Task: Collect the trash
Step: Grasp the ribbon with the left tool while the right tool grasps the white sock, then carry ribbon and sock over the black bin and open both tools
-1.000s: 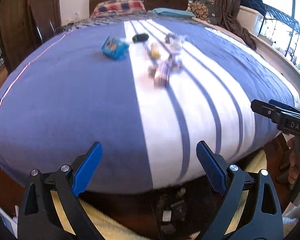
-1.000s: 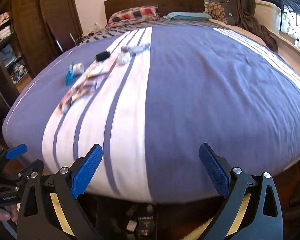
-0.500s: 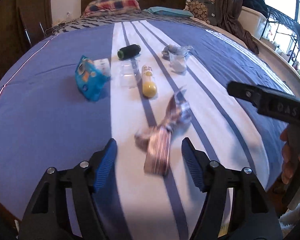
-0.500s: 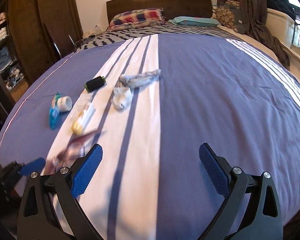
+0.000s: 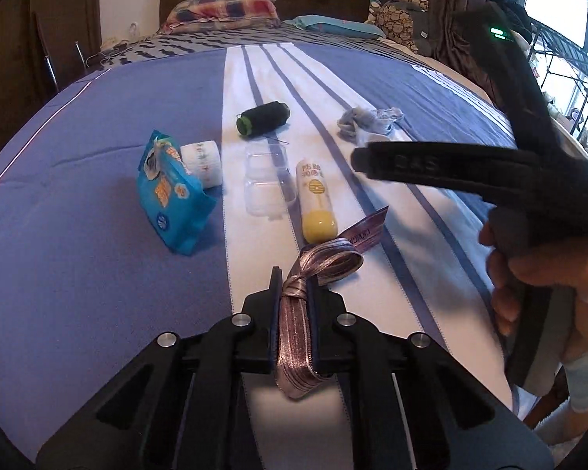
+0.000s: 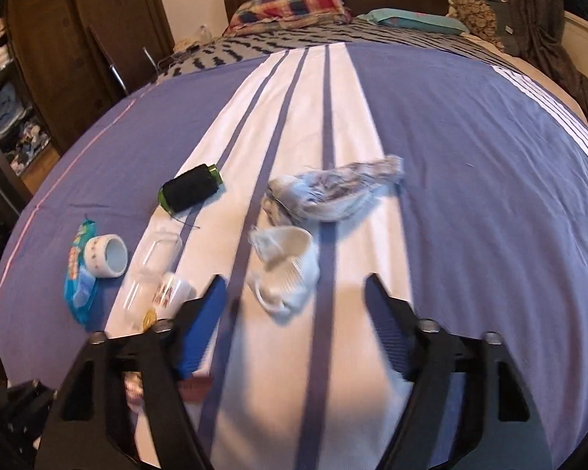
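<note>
In the left wrist view my left gripper [image 5: 294, 286] is shut on a shiny pink-silver ribbon [image 5: 329, 258] lying on the striped bedspread [image 5: 98, 274]. Its loose end trails forward toward a yellow tube [image 5: 315, 203]. In the right wrist view my right gripper [image 6: 294, 286] is half open with its jaws closing. A crumpled white sock [image 6: 284, 270] lies just ahead of the tips, and neither pad touches it. A grey patterned sock [image 6: 333, 192] lies beyond it. The right tool's black body [image 5: 470, 168] and the hand holding it [image 5: 529, 274] cross the right side of the left view.
On the bed lie a blue tissue pack [image 5: 172, 196], a white tape roll [image 5: 202, 160], a clear plastic box [image 5: 266, 180] and a black thread spool [image 5: 262, 117]. Pillows [image 5: 223, 11] and a headboard are at the far end. A wardrobe [image 6: 78, 39] stands left.
Both grippers came forward from the foot of the bed over the items. The left jaws closed on the ribbon. The right jaws narrowed from wide to half open.
</note>
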`<state>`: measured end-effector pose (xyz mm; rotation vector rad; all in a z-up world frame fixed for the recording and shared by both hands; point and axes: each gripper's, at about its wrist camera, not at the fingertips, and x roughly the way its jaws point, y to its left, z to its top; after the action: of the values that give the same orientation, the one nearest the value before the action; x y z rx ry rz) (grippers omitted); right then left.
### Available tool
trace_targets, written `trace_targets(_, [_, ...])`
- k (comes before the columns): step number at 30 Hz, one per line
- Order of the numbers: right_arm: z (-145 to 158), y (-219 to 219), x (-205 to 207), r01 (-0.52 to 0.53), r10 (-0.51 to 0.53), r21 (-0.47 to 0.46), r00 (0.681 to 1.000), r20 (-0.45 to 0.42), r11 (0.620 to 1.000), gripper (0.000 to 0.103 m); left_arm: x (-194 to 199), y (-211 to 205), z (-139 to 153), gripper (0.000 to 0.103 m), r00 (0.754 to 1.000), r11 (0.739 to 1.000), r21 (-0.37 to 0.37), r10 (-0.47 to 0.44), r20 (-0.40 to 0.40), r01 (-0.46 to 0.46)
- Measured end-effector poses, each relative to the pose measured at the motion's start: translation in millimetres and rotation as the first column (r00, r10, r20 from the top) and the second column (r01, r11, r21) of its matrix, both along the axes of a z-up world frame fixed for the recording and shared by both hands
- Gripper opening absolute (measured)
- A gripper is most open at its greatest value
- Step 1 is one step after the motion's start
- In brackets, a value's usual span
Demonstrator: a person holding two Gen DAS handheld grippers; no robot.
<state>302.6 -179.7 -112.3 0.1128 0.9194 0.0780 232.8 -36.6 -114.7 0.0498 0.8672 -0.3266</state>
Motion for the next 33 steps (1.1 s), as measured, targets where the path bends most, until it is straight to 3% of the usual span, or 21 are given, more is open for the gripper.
trace_targets(1, [-1, 1, 1, 0.004, -0.004, -0.01, 1.0, -0.003, 1.0, 0.053, -1, 0, -1, 0.01, 1.0, 1.0, 0.001, -0.001, 0.002, 0.001])
trace_targets(3, [0, 1, -1, 0.01, -0.01, -0.015, 1.0, 0.005, 1.0, 0.03, -4, 0, -1, 0.01, 1.0, 1.0, 0.001, -0.001, 0.004, 0.001])
trace_targets(5, [1, 0, -4, 0.004, -0.004, -0.011, 1.0, 0.012, 1.0, 0.021, -8, 1, 0, 0.009, 1.0, 1.0, 0.0, 0.0, 0.003, 0.0])
trace_targets(13, [14, -8, -53, -0.021, 0.021, -0.006, 0.998, 0.053, 1.0, 0.019, -34, 4, 8, 0.009, 1.0, 1.0, -0.009, -0.018, 0.005, 0.018])
trace_targets(25, [55, -3, -176, -0.068, 0.066, 0.008, 0.983, 0.173, 0.998, 0.019, -115, 15, 32, 0.009, 0.999, 0.998, -0.059, -0.026, 0.045, 0.029])
trace_targets(33, [52, 6, -243, -0.091, 0.092, -0.013, 0.976, 0.196, 0.996, 0.019, -175, 23, 33, 0.009, 0.998, 0.997, -0.07, -0.016, 0.059, 0.02])
